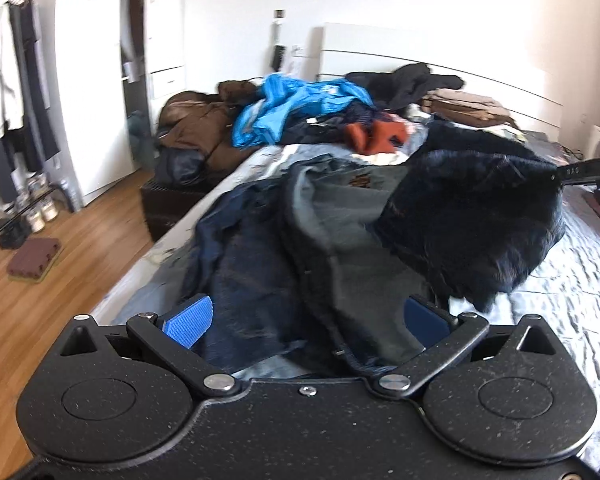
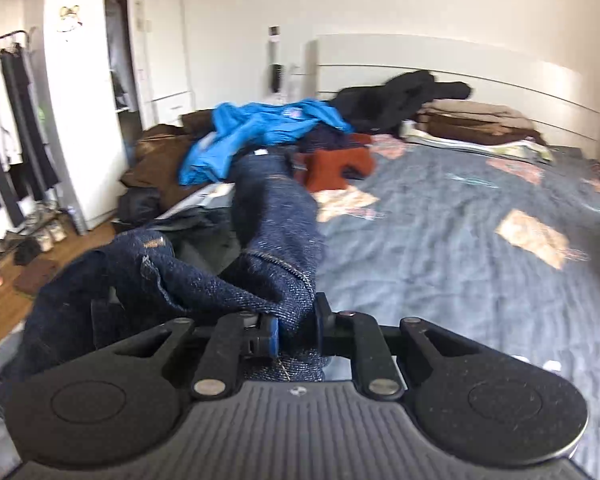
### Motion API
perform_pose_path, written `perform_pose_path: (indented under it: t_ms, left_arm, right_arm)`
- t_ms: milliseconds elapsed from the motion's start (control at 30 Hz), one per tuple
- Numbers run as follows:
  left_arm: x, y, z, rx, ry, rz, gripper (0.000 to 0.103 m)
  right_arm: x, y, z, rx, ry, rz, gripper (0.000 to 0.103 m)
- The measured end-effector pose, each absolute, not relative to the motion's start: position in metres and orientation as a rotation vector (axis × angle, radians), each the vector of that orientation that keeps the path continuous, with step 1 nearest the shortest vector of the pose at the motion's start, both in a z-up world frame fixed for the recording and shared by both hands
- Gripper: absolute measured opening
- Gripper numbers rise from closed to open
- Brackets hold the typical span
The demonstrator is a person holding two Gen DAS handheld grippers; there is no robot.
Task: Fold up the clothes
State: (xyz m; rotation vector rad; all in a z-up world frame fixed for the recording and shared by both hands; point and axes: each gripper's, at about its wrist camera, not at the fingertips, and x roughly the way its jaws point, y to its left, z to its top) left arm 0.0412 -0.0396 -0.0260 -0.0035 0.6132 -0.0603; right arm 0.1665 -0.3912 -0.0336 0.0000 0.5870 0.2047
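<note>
While the right gripper point(image 2: 294, 332) is clamped on the jeans point(image 2: 276, 216), the left gripper point(image 1: 306, 320) gapes around denim, unclosed; next, it must pinch.

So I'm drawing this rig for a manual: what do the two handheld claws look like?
Both are black and speckled, with two round discs at the base and silver-pinned linkage arms running to the fingers. The left claw has ribbed blue pads and a smooth flat body. The right claw also has blue pads, and its body is grooved lengthwise.
</note>
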Motion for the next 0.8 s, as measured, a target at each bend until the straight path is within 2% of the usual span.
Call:
perform_pose_path:
  t_ms: [100, 233, 300, 400, 533, 667, 800]
  left_arm:
    - [0.043, -0.058, -0.027, 0.013, 0.614, -0.100, 0.103]
    - [0.046, -0.074, -0.035, 0.057, 0.634, -0.141, 0.103]
    - [0.049, -0.077, -0.041, 0.085, 0.643, -0.150, 0.103]
    - [0.057, -0.083, -0.054, 0.101, 0.656, -0.180, 0.103]
    - [0.074, -0.103, -0.074, 0.081, 0.669, -0.264, 0.103]
    - [0.096, -0.137, -0.103, 0.146, 0.633, -0.390, 0.103]
    - [0.110, -0.164, -0.128, 0.254, 0.670, -0.471, 0.087]
  right_arm:
    - [0.170, -0.419, -0.045, -0.032, 0.664, 0.207, 0.016]
    - [0.187, -0.437, -0.089, -0.153, 0.839, 0.202, 0.019]
    - [0.190, -0.449, -0.104, -0.179, 0.884, 0.171, 0.026]
    - [0.179, -0.468, -0.094, -0.140, 0.871, 0.158, 0.031]
    - [0.148, -0.482, -0.063, -0.120, 0.812, 0.153, 0.034]
    - [0.100, -0.483, -0.037, -0.035, 0.714, 0.177, 0.047]
    - [0.067, -0.471, -0.050, 0.000, 0.682, 0.214, 0.062]
